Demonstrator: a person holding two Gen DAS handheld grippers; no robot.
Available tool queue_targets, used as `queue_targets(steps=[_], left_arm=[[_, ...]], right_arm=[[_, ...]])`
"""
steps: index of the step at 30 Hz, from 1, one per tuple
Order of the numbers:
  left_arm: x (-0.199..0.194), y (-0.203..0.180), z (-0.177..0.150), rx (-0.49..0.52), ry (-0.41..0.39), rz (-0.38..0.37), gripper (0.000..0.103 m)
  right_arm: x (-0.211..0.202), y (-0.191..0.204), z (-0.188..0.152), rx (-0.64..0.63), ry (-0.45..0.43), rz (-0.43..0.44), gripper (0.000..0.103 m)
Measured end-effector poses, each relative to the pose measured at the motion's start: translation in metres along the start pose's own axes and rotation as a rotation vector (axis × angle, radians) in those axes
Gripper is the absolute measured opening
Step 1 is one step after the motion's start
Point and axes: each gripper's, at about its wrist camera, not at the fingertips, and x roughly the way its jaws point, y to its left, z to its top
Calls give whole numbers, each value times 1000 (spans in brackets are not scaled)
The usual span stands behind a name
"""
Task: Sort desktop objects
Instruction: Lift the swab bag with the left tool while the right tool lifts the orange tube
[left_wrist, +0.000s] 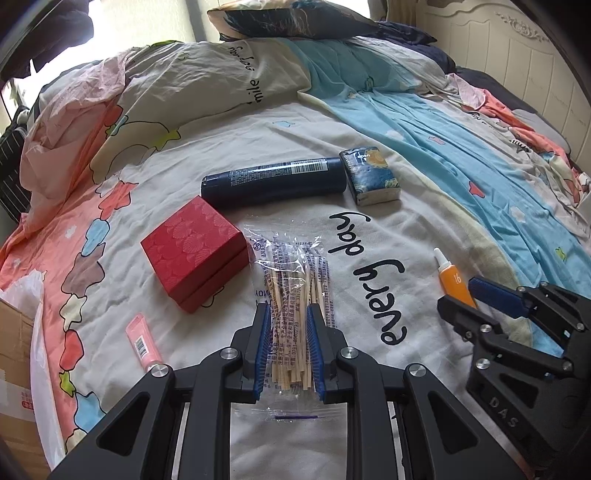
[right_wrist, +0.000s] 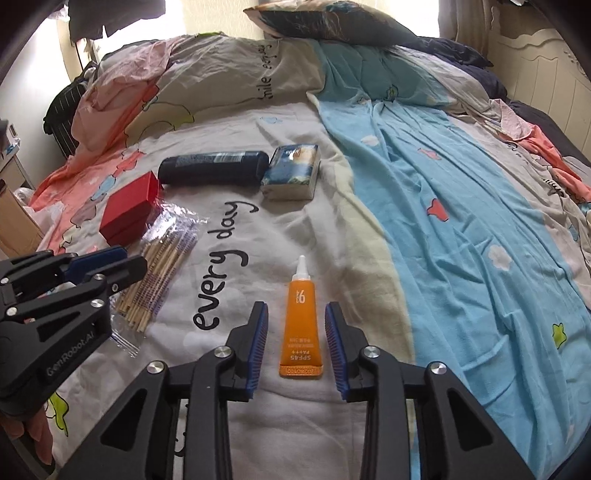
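Observation:
My left gripper (left_wrist: 289, 308) is open, its jaws astride a clear bag of wooden toothpicks (left_wrist: 291, 291) lying on the bed. My right gripper (right_wrist: 296, 308) is open, its jaws either side of an orange sunscreen tube (right_wrist: 301, 325) that lies flat, white cap pointing away. A red box (left_wrist: 194, 253), a dark blue tube (left_wrist: 273, 181), a blue tissue pack (left_wrist: 371, 175) and a pink tube (left_wrist: 142, 343) also lie on the quilt. The right gripper also shows in the left wrist view (left_wrist: 476, 295), over the orange tube (left_wrist: 452, 277).
A patterned quilt (right_wrist: 424, 221) covers the bed, with bunched folds and a pillow (right_wrist: 332, 22) at the far end. A cardboard box (left_wrist: 14, 354) stands off the left edge. A white headboard (left_wrist: 517, 55) is at the right.

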Motion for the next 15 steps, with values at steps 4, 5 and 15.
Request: queue_targets(steps=[4, 5, 15], left_arm=[[6, 2, -1, -4, 10, 2, 20], [7, 2, -2, -5, 13, 3, 20], [9, -6, -8, 57, -68, 124, 90]], right_arm=[[9, 5, 0, -22, 16, -35, 31], [9, 5, 0, -19, 18, -33, 31], [9, 9, 0, -29, 16, -50, 31]])
